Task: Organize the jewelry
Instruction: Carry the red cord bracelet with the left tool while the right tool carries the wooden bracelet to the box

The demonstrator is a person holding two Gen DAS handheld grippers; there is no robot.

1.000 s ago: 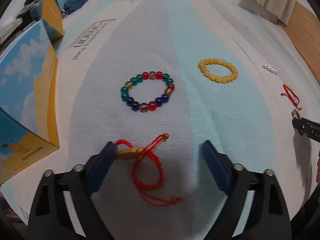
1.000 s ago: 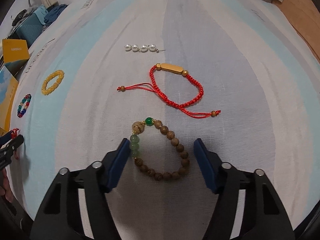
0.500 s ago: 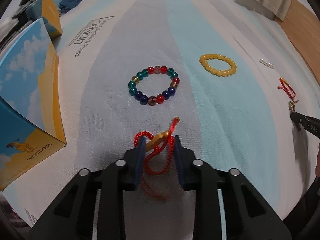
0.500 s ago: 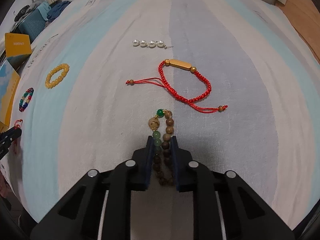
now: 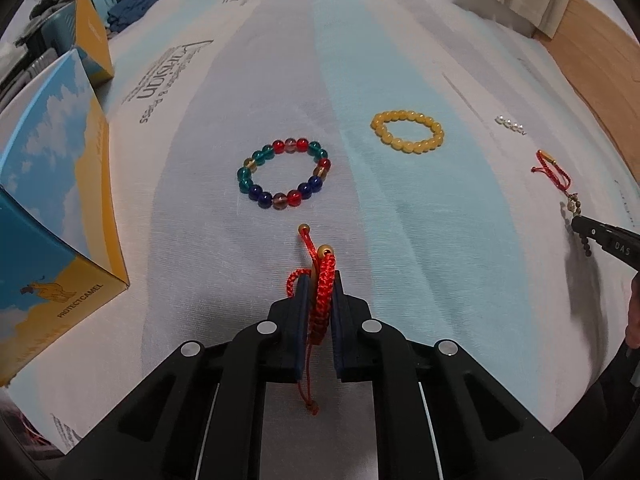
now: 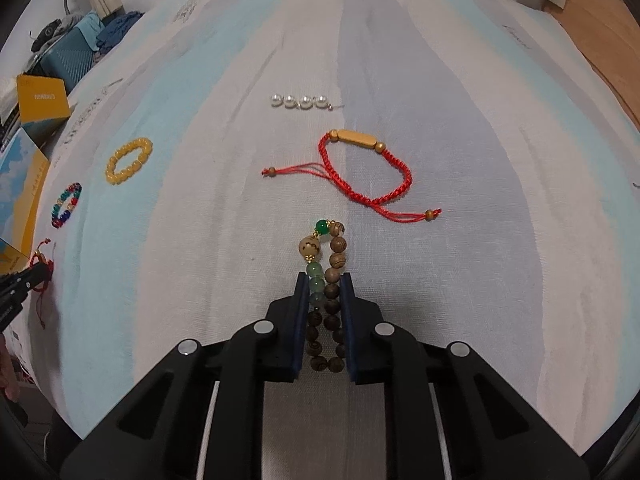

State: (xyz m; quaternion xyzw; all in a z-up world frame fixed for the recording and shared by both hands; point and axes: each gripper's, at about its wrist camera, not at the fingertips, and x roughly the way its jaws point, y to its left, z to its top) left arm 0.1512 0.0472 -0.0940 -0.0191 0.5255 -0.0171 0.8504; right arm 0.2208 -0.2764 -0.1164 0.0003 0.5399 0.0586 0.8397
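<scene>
A: Nearest first. What is each tool doing?

B: The left tool (image 5: pixel 318 280) has just been closing and is clamped on the red cord bracelet (image 5: pixel 322 292), folded flat between the pads, one tail hanging below. The right tool (image 6: pixel 323 280) has likewise been closing, and it pinches the wooden bead bracelet (image 6: pixel 326 288) squeezed into a double strand on the striped bed sheet (image 6: pixel 500 240).

A: How will they handle?

B: Both light, I'd judge. The cord is soft and limp, so it droops and its tails could snag. The beads are hard and round, likely to roll under the pads, so gripping across both strands looks sensible.

A: And farther out?

B: Beyond the left tool lie the multicoloured bead bracelet (image 5: pixel 284 178) and the yellow bead bracelet (image 5: pixel 407 132), well apart. Past the right tool lies a second red cord bracelet (image 6: pixel 366 172), then the pearl piece (image 6: pixel 299 101). A blue and yellow box (image 5: pixel 52 200) stands on the left.
</scene>
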